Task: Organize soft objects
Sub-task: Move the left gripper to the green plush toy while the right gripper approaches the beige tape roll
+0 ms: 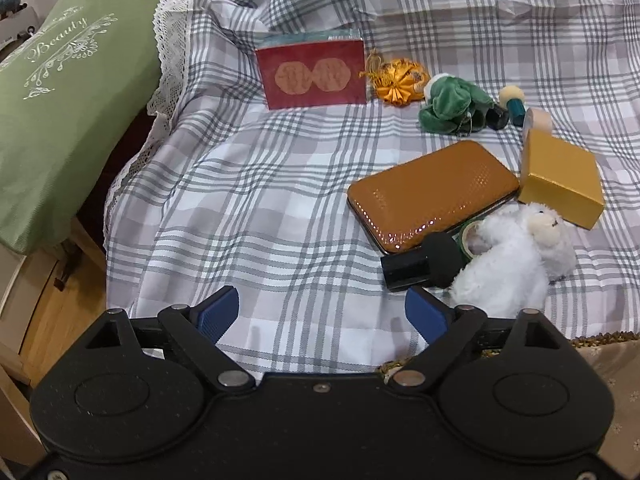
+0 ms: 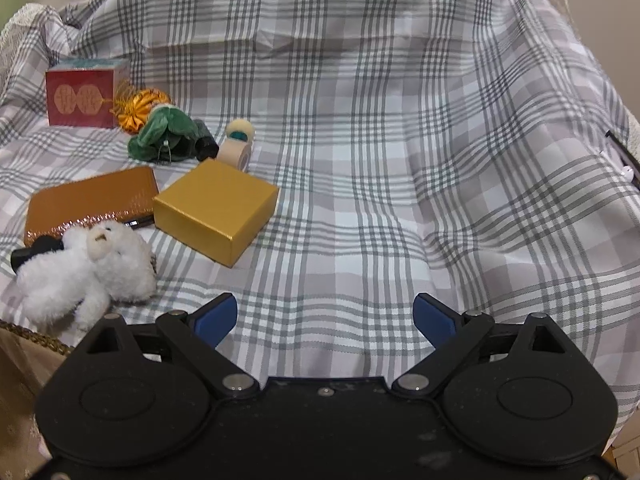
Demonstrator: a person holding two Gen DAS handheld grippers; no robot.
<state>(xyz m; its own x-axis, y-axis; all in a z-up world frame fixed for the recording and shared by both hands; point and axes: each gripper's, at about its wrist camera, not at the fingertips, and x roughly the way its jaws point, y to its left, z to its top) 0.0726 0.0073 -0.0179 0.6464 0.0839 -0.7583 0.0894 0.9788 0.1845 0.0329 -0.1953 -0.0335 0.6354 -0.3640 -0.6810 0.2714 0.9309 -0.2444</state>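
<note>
Checked grey-and-white cotton cloth (image 2: 360, 160) covers the whole work surface, draped loosely with soft folds. Toward its left side in the right wrist view lies a small white fluffy plush lamb (image 2: 86, 270), sprawled on its side just beside a flat orange-brown glittery case (image 2: 90, 200) and near a square gold cardboard box (image 2: 216, 210). Farther back sits a green velvety plush frog (image 2: 166, 134), touching an orange satin pleated pouch (image 2: 142, 114) that rests beside a red printed box (image 2: 80, 98). Both plush toys look light and squashy, unlikely to break or slip; the lamb's plump body seems the best place to pinch, since its thin legs would flop. In the left wrist view a black cylinder with a foam end (image 1: 420, 266) lies against the lamb (image 1: 516, 256), so it may shift when the toy is lifted. The left gripper (image 1: 322, 314) hovers over bare cloth with its blue pads spread wide, holding and touching nothing, the lamb just off to one side. The right gripper (image 2: 324, 316) is likewise spread wide over empty cloth, holding nothing.
</note>
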